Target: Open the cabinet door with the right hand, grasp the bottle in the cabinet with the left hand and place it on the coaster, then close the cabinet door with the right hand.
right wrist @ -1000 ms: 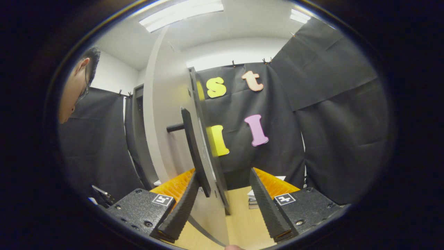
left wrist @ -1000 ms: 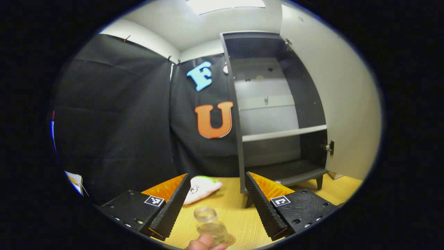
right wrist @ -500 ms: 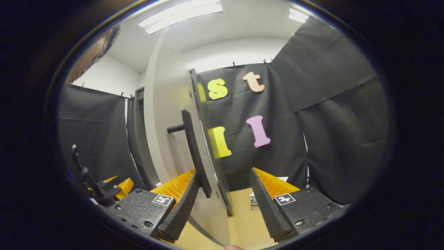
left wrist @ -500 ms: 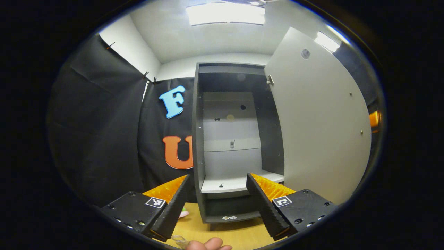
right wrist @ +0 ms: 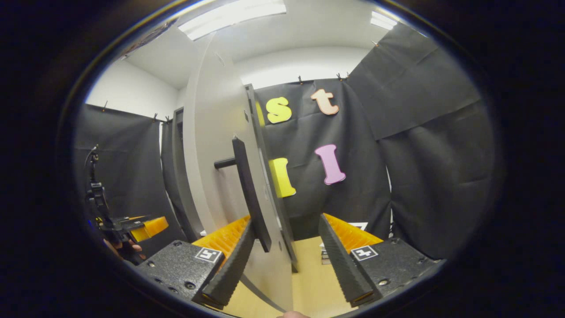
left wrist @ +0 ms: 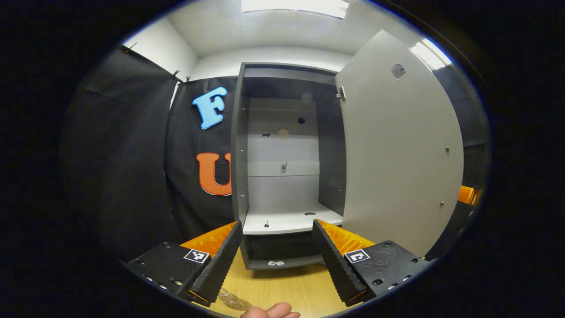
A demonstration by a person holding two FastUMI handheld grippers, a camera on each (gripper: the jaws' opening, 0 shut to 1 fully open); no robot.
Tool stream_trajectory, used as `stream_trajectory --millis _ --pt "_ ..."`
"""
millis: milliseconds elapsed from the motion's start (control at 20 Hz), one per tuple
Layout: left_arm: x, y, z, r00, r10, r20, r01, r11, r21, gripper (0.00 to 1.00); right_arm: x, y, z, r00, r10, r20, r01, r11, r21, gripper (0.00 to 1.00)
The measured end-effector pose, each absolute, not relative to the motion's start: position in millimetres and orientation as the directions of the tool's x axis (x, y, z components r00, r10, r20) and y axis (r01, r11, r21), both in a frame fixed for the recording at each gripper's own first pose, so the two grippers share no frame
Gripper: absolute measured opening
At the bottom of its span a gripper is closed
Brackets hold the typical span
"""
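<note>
The cabinet [left wrist: 282, 176] is the landmark. In the left gripper view the left tongs [left wrist: 277, 247] point straight at its open front, spread wide with nothing between them. The bottle [left wrist: 231, 300] is already out of the cabinet: a clear one, standing on the bench [left wrist: 287, 287] in front of the cabinet's foot, just beside the left finger's tip, with a hand [left wrist: 271, 311] near it (whether a coaster is under it cannot be told).

What remains looks like the closing. The door [right wrist: 212, 176] stands swung open to the cabinet's right, edge-on to the right tongs [right wrist: 287, 260]. Its upright bar handle [right wrist: 249, 194] runs down between their spread fingers, so they are nearer.

No brand or label can be read.
</note>
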State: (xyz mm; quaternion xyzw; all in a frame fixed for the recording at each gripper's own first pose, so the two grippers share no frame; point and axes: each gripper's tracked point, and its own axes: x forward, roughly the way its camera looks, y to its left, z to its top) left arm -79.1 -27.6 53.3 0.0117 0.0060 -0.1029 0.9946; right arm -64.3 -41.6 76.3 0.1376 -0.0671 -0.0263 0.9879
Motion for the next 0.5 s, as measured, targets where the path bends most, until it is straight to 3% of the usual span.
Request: stream_trajectory --millis 50,250,500 --pt "-79 -29 59 0.977 -0.215 0.001 0.215 0.976 0.047 0.95 -63 -29 77 0.991 -0.049 0.125 0.011 0.956 0.293 0.93" --pt "-70 -34 76 0.963 -0.263 0.058 0.26 0.964 0.06 0.96 -50 11 77 0.991 0.062 0.122 -0.097 0.946 0.31 0.93" --pt "-55 1 64 0.974 -0.223 0.044 0.221 0.974 0.048 0.96 -27 50 72 0.97 0.226 0.085 -0.24 0.862 0.446 0.93"
